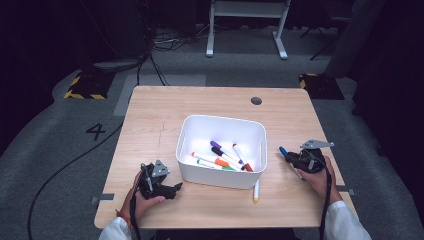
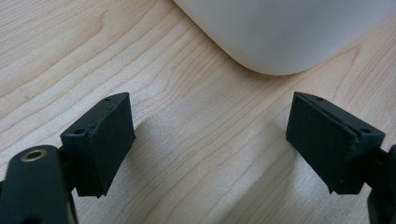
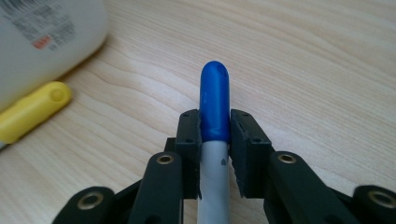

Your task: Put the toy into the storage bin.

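High view: a painted "4" [image 1: 95, 131] sits on the grey floor left of the wooden counter [image 1: 150, 115] — the sole legible writing here. A white bin [image 1: 221, 150] stands mid-counter w/ several markers [image 1: 220, 159] inside: purple, black, red, orange and green caps. A yellow-capped marker [image 1: 256, 190] lies on the counter just beside the bin's front right corner. The right gripper [image 1: 289, 156] is right of the bin, low over the counter, gripped by the person's right hand [image 1: 317, 175], forearm in a white sleeve coming up from the bottom edge; a blue-capped marker [image 1: 283, 150] pokes out of its tip toward the bin. The left gripper [image 1: 172, 189] rests front-left of the bin in the left hand [image 1: 145, 200], pointing right.

Left gripper view: the jaws are released, spread wide w/ nothing between them — bare counter [image 2: 196, 140] below and the bin's rounded corner [image 2: 280, 32] ahead, apart from the pads.

Right gripper view: the jaws are clenched on the blue-capped marker [image 3: 215, 105], pads pressing at the join of blue cap and white barrel; cap sticks out forward, just above the counter. A label [image 3: 42, 25] on the bin wall at upper left has barcode-like print and a red patch, too blurred to read. The yellow cap [image 3: 32, 109] lies beside the bin.
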Demonstrator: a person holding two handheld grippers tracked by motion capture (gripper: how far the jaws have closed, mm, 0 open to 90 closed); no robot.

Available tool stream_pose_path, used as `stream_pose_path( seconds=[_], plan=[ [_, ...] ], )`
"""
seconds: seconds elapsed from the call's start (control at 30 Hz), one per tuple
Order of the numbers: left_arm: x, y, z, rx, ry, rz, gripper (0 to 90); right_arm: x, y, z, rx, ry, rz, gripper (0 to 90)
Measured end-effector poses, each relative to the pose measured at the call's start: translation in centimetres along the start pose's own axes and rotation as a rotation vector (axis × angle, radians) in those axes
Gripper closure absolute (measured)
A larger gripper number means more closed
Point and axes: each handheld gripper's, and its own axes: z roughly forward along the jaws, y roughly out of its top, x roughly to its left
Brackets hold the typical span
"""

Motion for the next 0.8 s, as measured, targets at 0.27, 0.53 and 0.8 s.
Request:
stream_pose_path(
  seconds=[0.27,0.53,0.8],
  plan=[
    [0.0,0.0,0.0,0.000,0.000,0.000,15.3,0.6,0.8,-2.4,-0.088,0.046,-0.030,74.5],
    [0.0,0.0,0.0,0.001,0.000,-0.001,15.3,1.6,2.1,-4.8,-0.185,0.099,-0.050,74.5],
    [0.0,0.0,0.0,0.000,-0.005,0.000,15.3,3.1,4.5,-7.3,-0.268,0.134,-0.105,74.5]
  ],
)
